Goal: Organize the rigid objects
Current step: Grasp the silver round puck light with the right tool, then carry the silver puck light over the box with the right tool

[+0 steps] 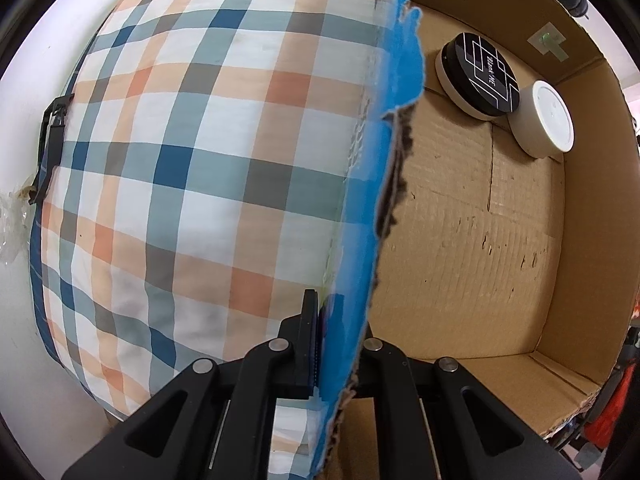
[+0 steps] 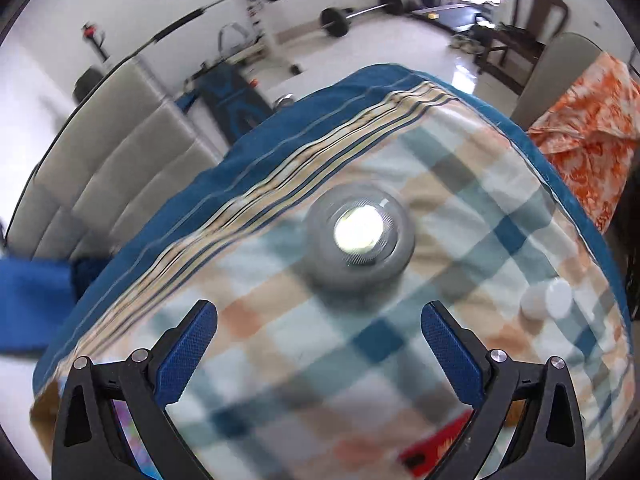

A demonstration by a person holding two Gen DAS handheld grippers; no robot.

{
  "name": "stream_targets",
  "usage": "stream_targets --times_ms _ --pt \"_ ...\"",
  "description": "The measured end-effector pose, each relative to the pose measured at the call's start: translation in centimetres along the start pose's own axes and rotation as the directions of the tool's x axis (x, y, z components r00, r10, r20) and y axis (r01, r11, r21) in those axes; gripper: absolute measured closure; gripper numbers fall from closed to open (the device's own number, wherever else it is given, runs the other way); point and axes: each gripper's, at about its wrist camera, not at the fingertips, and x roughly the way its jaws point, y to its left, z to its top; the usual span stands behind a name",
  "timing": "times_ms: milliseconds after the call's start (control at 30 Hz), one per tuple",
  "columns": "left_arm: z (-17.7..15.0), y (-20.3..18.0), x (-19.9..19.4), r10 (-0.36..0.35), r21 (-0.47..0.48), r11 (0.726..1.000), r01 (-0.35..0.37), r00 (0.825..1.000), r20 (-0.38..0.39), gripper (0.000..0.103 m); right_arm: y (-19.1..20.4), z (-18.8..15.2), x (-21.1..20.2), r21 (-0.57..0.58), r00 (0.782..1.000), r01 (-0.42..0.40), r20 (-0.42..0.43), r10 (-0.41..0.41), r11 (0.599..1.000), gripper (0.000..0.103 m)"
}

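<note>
The left claw (image 1: 320,344) is clamped on the torn, blue-taped wall (image 1: 384,184) of a cardboard box (image 1: 480,240) (its edge ragged). Inside, at the far corner, a black-lidded round tin (image 1: 480,76) leans touching a white round container (image 1: 546,118). A checked cloth (image 1: 200,160) lies outside the box.

- Left wrist view peers straight down, hard against the torn cardboard box (image 1: 472,216) wall; box floor lies right of it, checked cloth (image 1: 192,168) left
- Right wrist view tilts steeply down from higher up, facing across the table toward the room, blurred
- Shared ground: that checked cloth (image 2: 400,360) only
</note>
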Motion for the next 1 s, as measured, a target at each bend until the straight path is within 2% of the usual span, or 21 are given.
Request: stream_targets --times_ms 100,200,267,333,433,600,700,767,933,1000 --pt "-0.3 0.6 0.0 -0.010 -0.020 1.000 0.010 1.000 0.002 0.098 -0.3 1.0 1.8 0.016 0.999 0.020 0.045 -0.021 1.000 0.000" --pt "-0.4 1.1 0.0 -0.018 -0.034 0.999 0.018 1.000 0.002 0.098 0.0 1.9 3.9 0.014 0.997 0.062 0.044 -0.062 0.998 0.006" --pt "-0.4 1.5 0.0 -0.022 -0.040 0.999 0.022 1.000 0.002 0.098 0.1 2.3 5.4 0.018 0.994 0.103 0.025 -0.104 0.995 0.018" --pt "-0.4 1.8 -0.1 -0.024 -0.042 0.999 0.024 1.000 0.002 0.098 -0.4 2.5 6.3 0.027 0.994 0.113 -0.011 -0.112 0.993 0.029" --pt "-0.5 2.1 -0.1 -0.025 -0.042 0.999 0.025 1.000 0.003 0.097 -0.2 2.3 6.2 -0.025 0.994 0.103 -0.016 -0.104 0.994 0.029" --pt "-0.7 1.7 0.1 -0.012 -0.024 1.000 0.012 1.000 0.002 0.097 0.2 -0.6 5.2 -0.118 0.991 0.033 -0.127 -0.048 0.992 0.029" --pt "-0.8 1.5 0.0 -0.006 -0.011 1.000 0.006 1.000 0.004 0.097 0.6 -3.5 4.1 -0.193 0.975 -0.018 -0.219 -0.025 0.981 0.029" --pt "-0.6 1.0 0.1 -0.005 -0.007 1.000 0.005 1.000 0.005 0.097 0.7 -6.3 3.3 -0.245 0.953 -0.070 -0.302 -0.007 0.967 0.029" --pt "-0.5 0.0 0.4 0.002 0.007 1.000 -0.002 1.000 0.003 0.097 0.6 -11.7 2.3 -0.338 0.904 -0.113 -0.426 -0.045 0.934 0.029" --pt "-0.4 -0.4 0.5 0.002 0.012 1.000 -0.002 1.000 -0.002 0.098 0.9 -12.5 2.4 -0.377 0.884 -0.122 -0.462 -0.072 0.918 0.029"
